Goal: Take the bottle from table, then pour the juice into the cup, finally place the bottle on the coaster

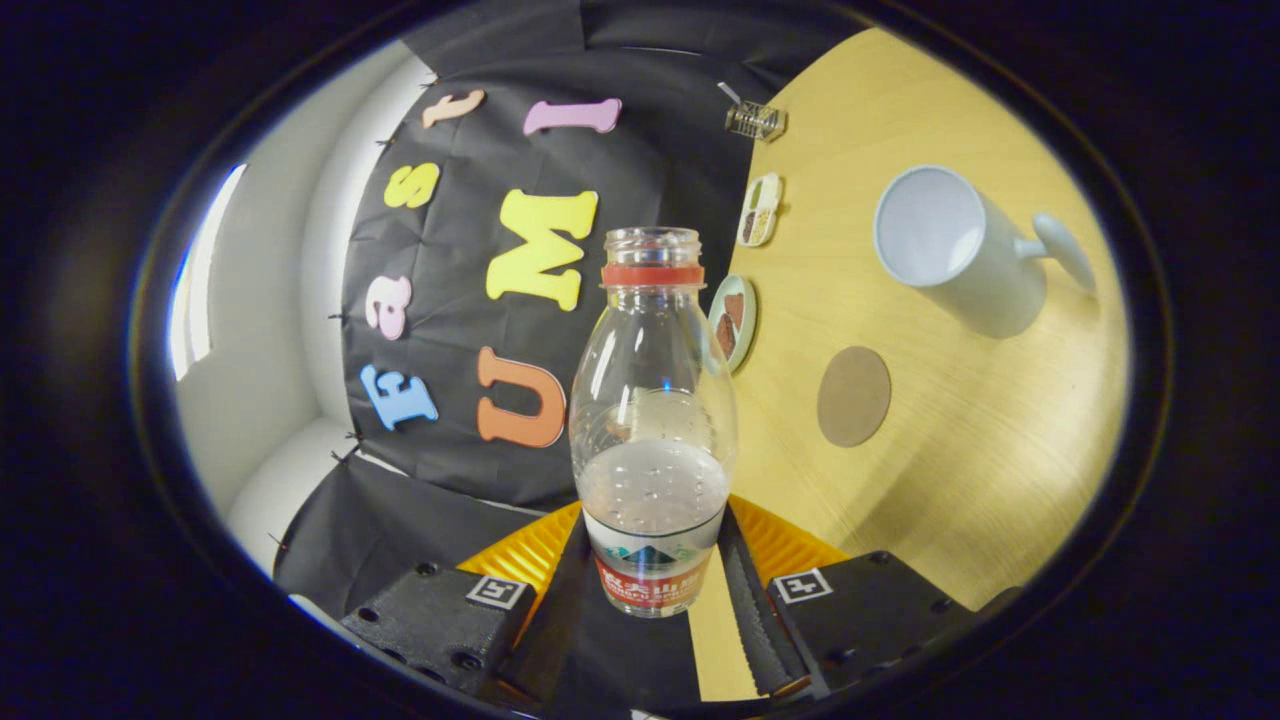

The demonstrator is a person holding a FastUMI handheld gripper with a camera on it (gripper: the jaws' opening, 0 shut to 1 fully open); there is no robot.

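bottle [652,420] gripped in tongs [652,585], bare table [960,480] beside cup [950,250]

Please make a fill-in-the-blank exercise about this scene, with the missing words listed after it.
1. The gripper is closed on the clear plastic bottle, whose cap is ____.
2. The white ceramic mug stands on the wooden ____.
3. The round brown coaster has ____ on it.
4. Between bottle and mug lies the ____.

Missing words: off; table; nothing; coaster
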